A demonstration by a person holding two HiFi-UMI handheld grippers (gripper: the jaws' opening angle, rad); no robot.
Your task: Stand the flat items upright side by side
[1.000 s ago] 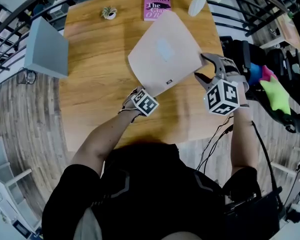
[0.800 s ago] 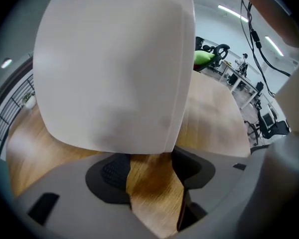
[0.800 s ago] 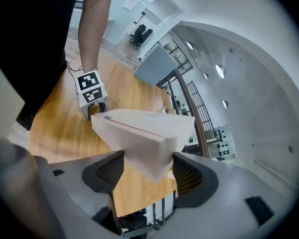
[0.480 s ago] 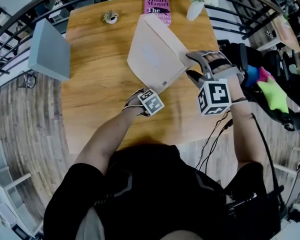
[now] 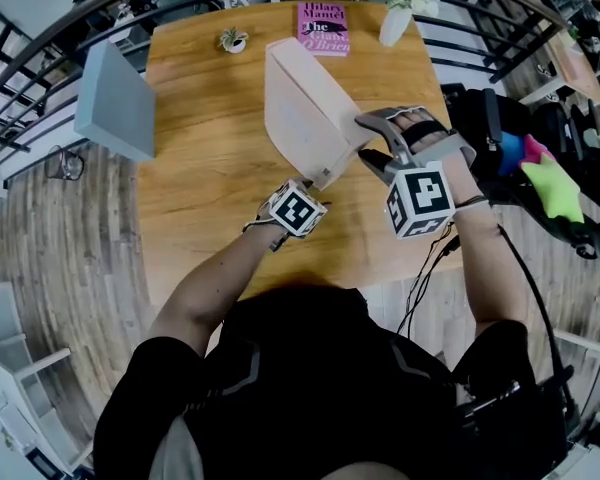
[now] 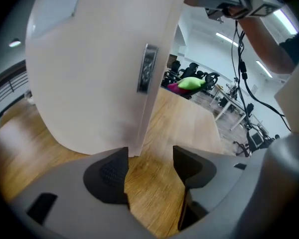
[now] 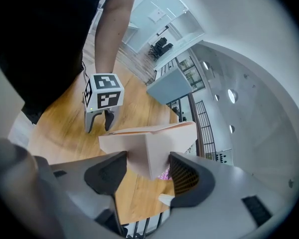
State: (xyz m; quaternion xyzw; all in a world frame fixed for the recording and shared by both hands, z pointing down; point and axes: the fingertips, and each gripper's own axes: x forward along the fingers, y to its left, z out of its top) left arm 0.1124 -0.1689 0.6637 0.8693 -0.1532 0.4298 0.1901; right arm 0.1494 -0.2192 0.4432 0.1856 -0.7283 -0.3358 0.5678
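Note:
A large, thick white flat item [image 5: 302, 103] stands tilted on its edge on the wooden table [image 5: 200, 168]. My right gripper [image 5: 372, 140] is shut on its right corner; in the right gripper view that corner [image 7: 149, 146] fills the gap of the gripper [image 7: 147, 171], with both pads on it. My left gripper [image 5: 318, 182] is open at the item's near bottom corner. In the left gripper view the item [image 6: 99, 59] rises just past the gripper [image 6: 149, 166], by the left pad, with nothing between the jaws. A pink book [image 5: 323, 28] lies flat at the table's far edge.
A small potted plant [image 5: 233, 39] and a white vase [image 5: 397, 18] stand at the back of the table. A grey-blue panel [image 5: 115, 98] stands off the table's left side. Black railings ring the far side. Chairs with coloured cloth [image 5: 550, 183] stand to the right.
The white item has tipped up from a low slant to nearly on edge. My right gripper swung left with it. The left gripper stayed at its bottom corner.

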